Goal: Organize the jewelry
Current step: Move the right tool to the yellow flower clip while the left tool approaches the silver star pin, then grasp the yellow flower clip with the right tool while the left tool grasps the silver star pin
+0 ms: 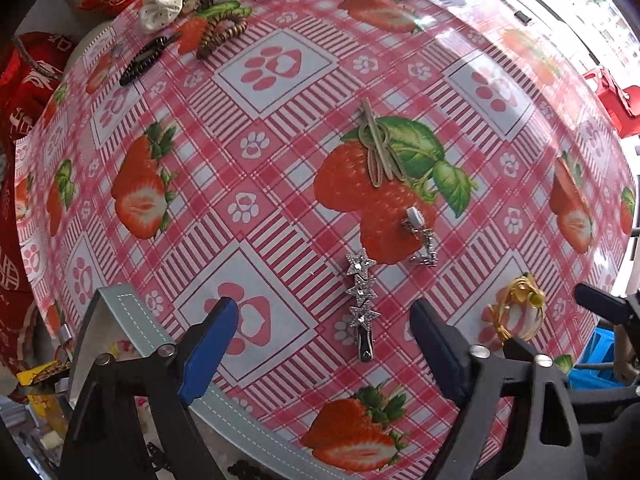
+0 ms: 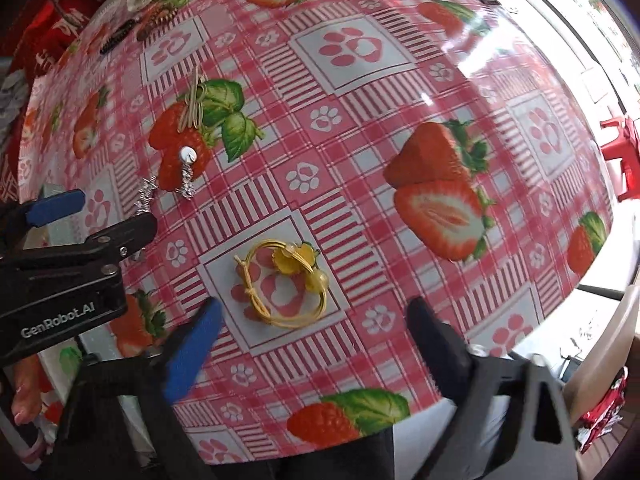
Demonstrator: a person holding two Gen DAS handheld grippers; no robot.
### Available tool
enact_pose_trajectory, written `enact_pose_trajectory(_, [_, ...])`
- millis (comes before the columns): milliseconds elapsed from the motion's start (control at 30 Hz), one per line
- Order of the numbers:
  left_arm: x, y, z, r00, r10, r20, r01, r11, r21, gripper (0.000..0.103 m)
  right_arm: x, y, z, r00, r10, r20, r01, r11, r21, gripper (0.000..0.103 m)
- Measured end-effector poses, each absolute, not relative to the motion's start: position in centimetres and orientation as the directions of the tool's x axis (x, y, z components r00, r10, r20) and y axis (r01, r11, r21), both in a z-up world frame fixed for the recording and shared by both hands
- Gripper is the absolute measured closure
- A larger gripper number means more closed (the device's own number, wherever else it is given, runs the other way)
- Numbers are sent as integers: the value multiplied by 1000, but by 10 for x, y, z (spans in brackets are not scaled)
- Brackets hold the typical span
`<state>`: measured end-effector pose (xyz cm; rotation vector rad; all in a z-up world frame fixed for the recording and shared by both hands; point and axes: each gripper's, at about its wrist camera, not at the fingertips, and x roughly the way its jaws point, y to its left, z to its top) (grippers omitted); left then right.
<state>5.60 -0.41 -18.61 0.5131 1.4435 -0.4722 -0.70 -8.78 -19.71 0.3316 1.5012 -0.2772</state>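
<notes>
A silver star hair clip (image 1: pixel 363 300) lies on the strawberry tablecloth between the tips of my open, empty left gripper (image 1: pixel 324 322). Beyond it lie a small rhinestone clip (image 1: pixel 421 240) and a tan knot-shaped clip (image 1: pixel 378 148). A yellow flower hair tie (image 2: pixel 286 280) lies just ahead of my open, empty right gripper (image 2: pixel 314 318); it also shows in the left wrist view (image 1: pixel 516 312). The left gripper's body shows at the left of the right wrist view (image 2: pixel 60 264). The rhinestone clip (image 2: pixel 187 174) and tan clip (image 2: pixel 194 98) show there too.
A grey stitched box lid (image 1: pixel 116 316) stands by the left finger at the table's near left edge. At the far left lie a black clip (image 1: pixel 146 56), a brown claw clip (image 1: pixel 220 34), a white scrunchie (image 1: pixel 162 4) and red fabric bags (image 1: pixel 28 80). A red stool (image 2: pixel 620 152) stands off the right edge.
</notes>
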Motion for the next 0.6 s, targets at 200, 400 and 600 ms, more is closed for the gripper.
enact_pose_trajectory(200, [58, -1, -197, 66, 7, -998, 584, 810, 44, 22, 3, -76, -211, 62, -20, -998, 339, 941, 3, 27])
enact_pose_trajectory(400, [52, -11, -195, 47, -34, -998, 588, 809, 0, 43, 11, -58, -211, 79, -56, -995, 301, 953, -30, 49])
enact_pose_trajectory(600, [45, -20, -192, 24, -69, -997, 616, 786, -40, 80, 12, -71, -203, 87, -19, -996, 327, 945, 11, 84])
